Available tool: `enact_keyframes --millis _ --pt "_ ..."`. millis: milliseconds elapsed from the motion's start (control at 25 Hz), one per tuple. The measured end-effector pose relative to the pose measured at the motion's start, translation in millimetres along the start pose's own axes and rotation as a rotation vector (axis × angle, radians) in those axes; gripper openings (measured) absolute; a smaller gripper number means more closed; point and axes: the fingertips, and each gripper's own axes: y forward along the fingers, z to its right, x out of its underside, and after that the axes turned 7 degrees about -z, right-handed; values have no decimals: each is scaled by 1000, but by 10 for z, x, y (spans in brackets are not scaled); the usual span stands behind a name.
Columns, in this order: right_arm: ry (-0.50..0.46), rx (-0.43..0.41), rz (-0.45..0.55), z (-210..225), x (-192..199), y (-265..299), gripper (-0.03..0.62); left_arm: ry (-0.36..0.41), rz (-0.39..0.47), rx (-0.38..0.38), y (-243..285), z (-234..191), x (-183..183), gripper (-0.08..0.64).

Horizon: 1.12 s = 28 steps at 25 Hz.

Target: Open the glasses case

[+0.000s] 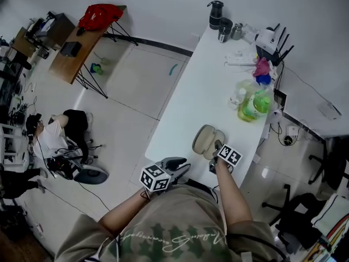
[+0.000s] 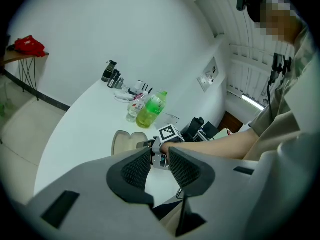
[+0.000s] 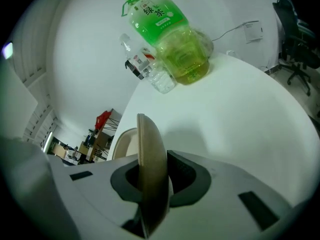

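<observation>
The beige glasses case (image 1: 207, 140) lies near the front edge of the white table (image 1: 196, 91), opened into two halves. My right gripper (image 1: 218, 148) reaches it from the near side. In the right gripper view its jaws (image 3: 152, 176) are shut on the thin edge of the case lid (image 3: 150, 149), which stands on edge between the pads; the other half (image 3: 122, 144) shows to the left. My left gripper (image 1: 182, 165) hovers at the table's front edge, apart from the case. It (image 2: 159, 166) is open with nothing between its pads, and looks toward the case (image 2: 127, 141).
A green drink bottle (image 1: 253, 105) and a clear bottle (image 1: 238, 96) stand beyond the case at the right edge. Flasks (image 1: 218, 18), a power strip (image 1: 240, 61) and a router (image 1: 268, 38) crowd the far end. A person (image 1: 54, 135) sits on the floor at left.
</observation>
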Motion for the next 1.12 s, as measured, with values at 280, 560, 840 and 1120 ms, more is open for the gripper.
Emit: enact_keyframes --millis 280,560,840,1120 --pt "-26 -17 -11 -42 -59 64 63 -52 -29 -17 -80 -121 155 107" --pt "-30 -106 37 -219 -119 -132 170 -27 -14 5 -121 -94 105 107" --pt "-222 -171 228 -561 -277 -883 170 35 151 68 -340 -109 -258 107" --pt "-452 -269 444 -1287 -53 -1707 170 127 235 93 -447 -119 -641 107"
